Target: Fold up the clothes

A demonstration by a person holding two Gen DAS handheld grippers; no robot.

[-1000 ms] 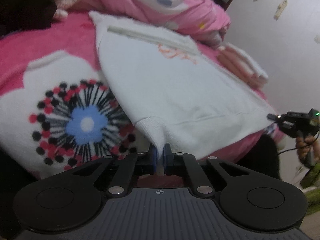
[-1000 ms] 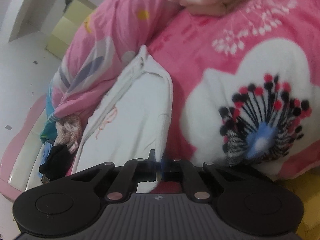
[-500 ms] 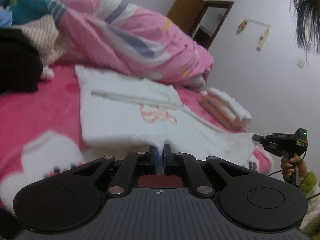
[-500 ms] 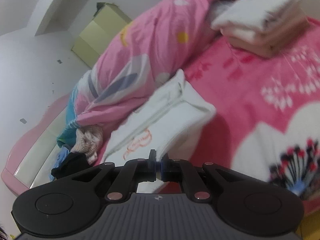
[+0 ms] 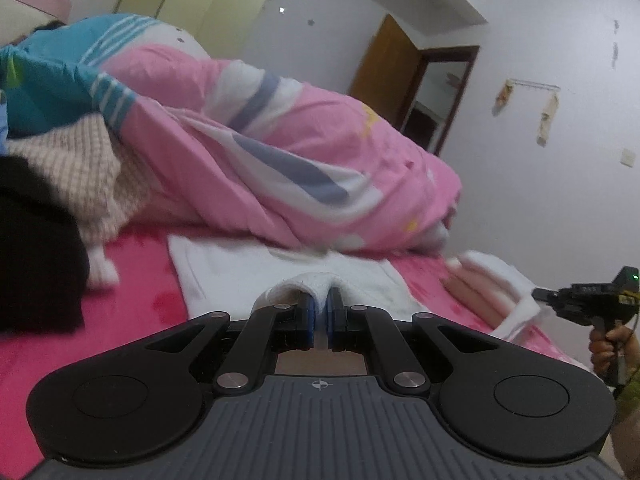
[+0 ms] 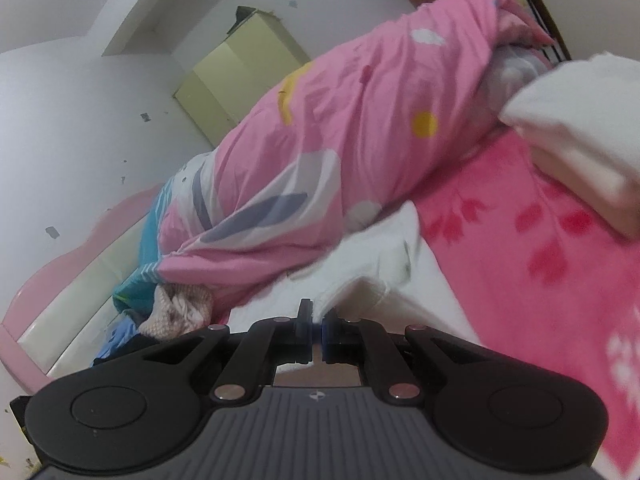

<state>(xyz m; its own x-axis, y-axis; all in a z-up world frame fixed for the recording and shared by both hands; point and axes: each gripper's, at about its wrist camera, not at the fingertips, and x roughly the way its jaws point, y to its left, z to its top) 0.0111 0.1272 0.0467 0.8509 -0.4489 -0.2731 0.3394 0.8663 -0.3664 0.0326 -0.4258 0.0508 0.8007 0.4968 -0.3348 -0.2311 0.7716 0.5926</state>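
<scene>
Bed: a bright pink blanket is spread over it; a rumpled pink quilt is heaped along the far side, with dark and knitted clothes piled at the far left.
Folded pile: white and peach pieces are stacked at the far right of the bed, apart from the work.
White garment: it is spread on the blanket just in front of the quilt, its near hem lifted off the bed at two points.
Left tongs: they are closed tight on a bunched ribbed corner of the hem.
Right tongs: they are closed on the other hem corner, which is seen drawn up into a ridge; the holding hand is seen at the right edge.
Handling: the cloth is judged soft, light and limp, so sagging between the two grips is expected.
Grip points: the thicker ribbed hem corners are judged the surest hold, kept level so that the fold lands square.
</scene>
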